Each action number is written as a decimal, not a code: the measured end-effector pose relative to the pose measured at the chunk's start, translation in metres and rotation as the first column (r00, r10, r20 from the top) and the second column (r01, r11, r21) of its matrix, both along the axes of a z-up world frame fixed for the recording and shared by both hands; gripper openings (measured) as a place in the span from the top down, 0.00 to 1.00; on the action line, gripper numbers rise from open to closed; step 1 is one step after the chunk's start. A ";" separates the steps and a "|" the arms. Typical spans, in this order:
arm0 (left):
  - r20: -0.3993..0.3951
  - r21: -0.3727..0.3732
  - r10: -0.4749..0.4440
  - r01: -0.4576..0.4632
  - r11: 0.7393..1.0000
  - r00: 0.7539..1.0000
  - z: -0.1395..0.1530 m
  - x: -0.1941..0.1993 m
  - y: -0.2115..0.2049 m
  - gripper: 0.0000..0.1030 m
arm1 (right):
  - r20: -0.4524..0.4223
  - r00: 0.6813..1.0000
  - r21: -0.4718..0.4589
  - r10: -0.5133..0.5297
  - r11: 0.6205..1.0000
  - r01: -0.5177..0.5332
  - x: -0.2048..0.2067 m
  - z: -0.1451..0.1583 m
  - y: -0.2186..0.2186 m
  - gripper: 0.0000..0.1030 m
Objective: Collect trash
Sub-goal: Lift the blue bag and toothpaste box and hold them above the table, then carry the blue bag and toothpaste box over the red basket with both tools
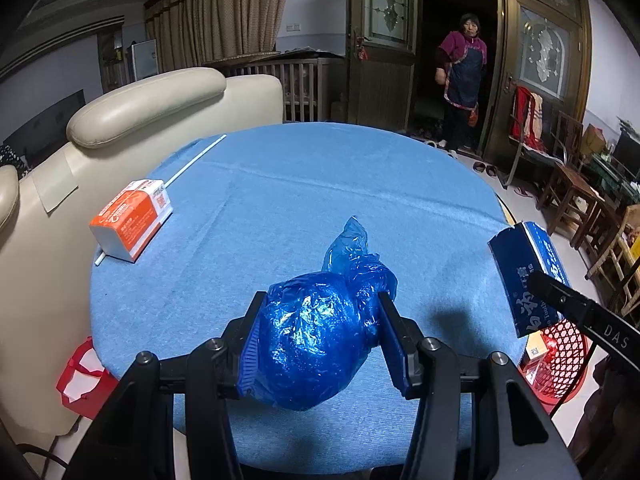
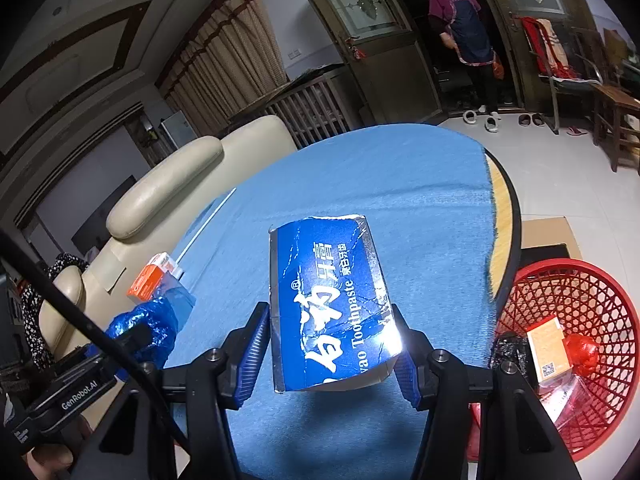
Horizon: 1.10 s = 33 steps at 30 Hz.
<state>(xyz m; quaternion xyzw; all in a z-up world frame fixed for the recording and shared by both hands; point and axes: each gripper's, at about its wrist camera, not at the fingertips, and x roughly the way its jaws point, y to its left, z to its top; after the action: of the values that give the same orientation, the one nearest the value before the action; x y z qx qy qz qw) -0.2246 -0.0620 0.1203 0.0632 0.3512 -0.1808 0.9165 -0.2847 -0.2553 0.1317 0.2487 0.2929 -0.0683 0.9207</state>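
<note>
My left gripper (image 1: pixel 320 340) is shut on a crumpled blue plastic bag (image 1: pixel 320 332) just above the blue tablecloth (image 1: pixel 320 184). My right gripper (image 2: pixel 332 348) is shut on a blue toothpaste box (image 2: pixel 328 304), held above the table near its right edge; the box also shows in the left wrist view (image 1: pixel 524 272). An orange and white carton (image 1: pixel 132 220) lies on the cloth at the left, with a white straw (image 1: pixel 196 158) beside it. A red mesh basket (image 2: pixel 568 344) stands on the floor right of the table, holding an orange box, black plastic and red wrapping.
A cream leather sofa (image 1: pixel 140 108) stands against the table's left side. A red bag (image 1: pixel 84 376) sits on the floor at the lower left. A person (image 1: pixel 462 80) stands in the far doorway. Wooden chairs (image 1: pixel 572 188) stand at the right.
</note>
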 end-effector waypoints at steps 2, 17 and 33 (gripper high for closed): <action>0.001 0.006 -0.015 0.015 1.000 1.000 0.000 -0.001 -0.006 0.47 | 0.003 1.000 0.004 -0.009 1.000 0.009 -0.003 0.000 -0.004 0.43; 0.001 0.050 -0.233 0.232 0.971 0.973 0.000 -0.020 -0.098 0.47 | 0.020 0.982 0.034 -0.187 0.982 0.187 -0.059 -0.006 -0.073 0.43; -0.078 0.109 -0.443 0.449 0.887 0.893 -0.020 -0.049 -0.196 0.47 | -0.132 0.924 0.052 -0.359 0.928 0.368 -0.121 -0.055 -0.155 0.43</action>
<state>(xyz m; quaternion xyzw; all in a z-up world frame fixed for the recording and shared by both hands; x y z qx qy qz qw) -0.2739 -0.2582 0.0999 0.1943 0.3610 -0.3659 0.8355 -0.4059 -0.4099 0.0768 0.3290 0.2989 -0.2415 0.8626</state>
